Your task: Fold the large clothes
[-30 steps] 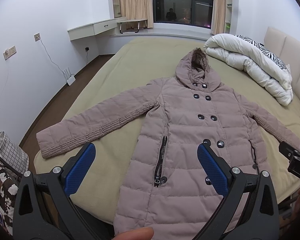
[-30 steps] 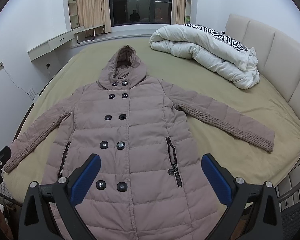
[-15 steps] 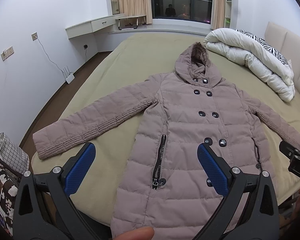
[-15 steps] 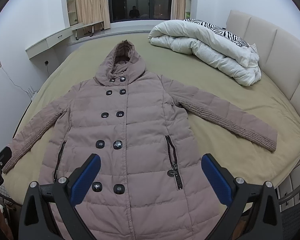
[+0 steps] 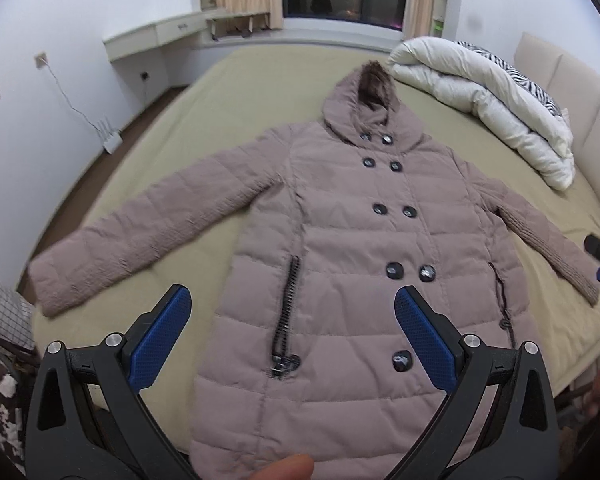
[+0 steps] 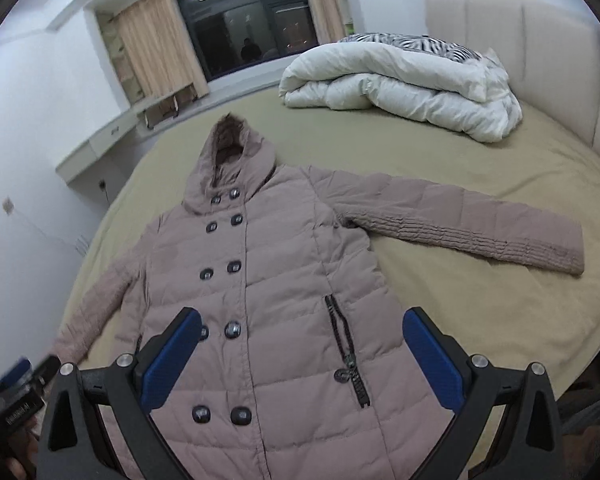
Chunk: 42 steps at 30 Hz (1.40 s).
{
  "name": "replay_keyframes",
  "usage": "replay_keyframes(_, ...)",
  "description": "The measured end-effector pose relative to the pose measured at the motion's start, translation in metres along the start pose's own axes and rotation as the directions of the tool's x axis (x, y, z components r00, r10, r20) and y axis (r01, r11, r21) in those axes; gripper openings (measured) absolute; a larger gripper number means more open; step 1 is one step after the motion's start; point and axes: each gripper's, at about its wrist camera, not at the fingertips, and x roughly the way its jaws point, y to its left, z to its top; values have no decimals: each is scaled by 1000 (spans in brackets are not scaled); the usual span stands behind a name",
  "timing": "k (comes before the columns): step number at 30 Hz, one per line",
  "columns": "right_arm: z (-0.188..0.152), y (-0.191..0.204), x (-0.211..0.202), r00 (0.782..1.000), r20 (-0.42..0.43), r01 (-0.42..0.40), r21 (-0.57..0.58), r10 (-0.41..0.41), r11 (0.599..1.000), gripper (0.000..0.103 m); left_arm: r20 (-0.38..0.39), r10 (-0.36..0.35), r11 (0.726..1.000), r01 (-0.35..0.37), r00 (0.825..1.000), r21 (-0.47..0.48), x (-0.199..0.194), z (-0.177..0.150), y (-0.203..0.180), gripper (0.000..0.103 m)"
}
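Coat [image 5: 352,240] flat on bed [image 5: 236,80], front up, buttoned, sleeves spread to both sides, hood toward the window. Left hand-held gripper [image 5: 292,336] wide open, empty, above the lower hem. Right hand-held gripper [image 6: 302,354] also wide open, empty, over the coat's lower front. Duvet [image 6: 400,88] rolled near headboard.

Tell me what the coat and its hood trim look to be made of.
Coat: matte mauve woven shell, likely synthetic with padded fill, judging by the puffy quilted bands across body and sleeves. Hood trim: brown fur, probably faux; short shaggy fibres line the hood's edge, too blurred to be sure.
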Motion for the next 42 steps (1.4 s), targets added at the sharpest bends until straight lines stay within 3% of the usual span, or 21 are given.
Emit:
replay_keyframes(2,10,-54,8,999,33,-41,148,37,988,103,-52,-103,993,100,993,-57,21,-2,1,103)
replay_keyframes(4,17,-125,23,998,55,-59,327,44,943,102,-56,-153,986,149,987,-76,37,-5,-3,103)
replay_keyframes(6,20,-194,41,998,56,-46,483,21,875,86,-34,-173,984,171,984,-54,49,-5,-13,103)
replay_keyframes(7,19,-227,50,999,46,-39,557,16,830,83,-15,-173,984,172,985,-46,55,-5,-19,103)
replay_keyframes(9,14,-280,62,998,66,-49,667,6,744,82,-25,-164,986,163,986,-42,69,-1,-29,103)
replay_keyframes(12,2,-348,82,997,30,21,788,-72,616,83,-156,-131,991,123,979,-60,103,11,-41,103)
replay_keyframes(14,-8,-384,93,996,48,1,852,-81,523,80,-118,-129,989,119,985,-85,111,18,-44,103)
replay_keyframes(16,-6,-401,93,990,98,-35,874,-106,485,81,-104,-159,985,150,982,-89,119,25,-49,103)
replay_keyframes(18,6,-408,94,981,112,-20,867,-155,498,80,-116,-211,975,200,971,-97,131,31,-58,103)
replay_keyframes(19,16,-410,96,978,107,0,856,-178,517,73,-116,-239,968,227,964,-102,137,34,-62,100)
replay_keyframes(21,37,-408,100,975,70,64,823,-213,565,32,-119,-287,955,276,950,-107,144,40,-68,96)
replay_keyframes(23,62,-389,100,974,83,76,758,-211,648,22,-111,-322,943,308,940,-126,153,47,-71,96)
replay_keyframes(26,110,-316,102,978,135,54,561,-156,826,19,-98,-383,911,358,918,-205,164,57,-62,96)
replay_keyframes(29,150,-215,120,988,153,-40,318,-9,947,19,-52,-417,877,386,908,-286,172,70,-42,96)
replay_keyframes(32,164,-114,154,980,104,-185,158,170,970,19,-5,-428,853,402,904,-333,176,82,-17,96)
replay_keyframes(34,155,-53,182,974,43,-226,81,223,971,21,7,-435,840,408,900,-358,181,88,0,96)
replay_keyframes(37,123,13,224,971,-57,-231,7,231,973,32,3,-453,824,419,892,-381,191,91,20,96)
replay_keyframes(39,97,37,253,957,-121,-261,29,262,965,70,-6,-473,810,432,881,-396,198,89,27,96)
replay_keyframes(41,73,50,266,936,-148,-312,73,320,947,93,-21,-484,801,433,875,-414,208,88,31,96)
replay_keyframes(42,62,51,263,928,-153,-329,88,339,940,96,-25,-489,797,435,872,-420,213,90,31,96)
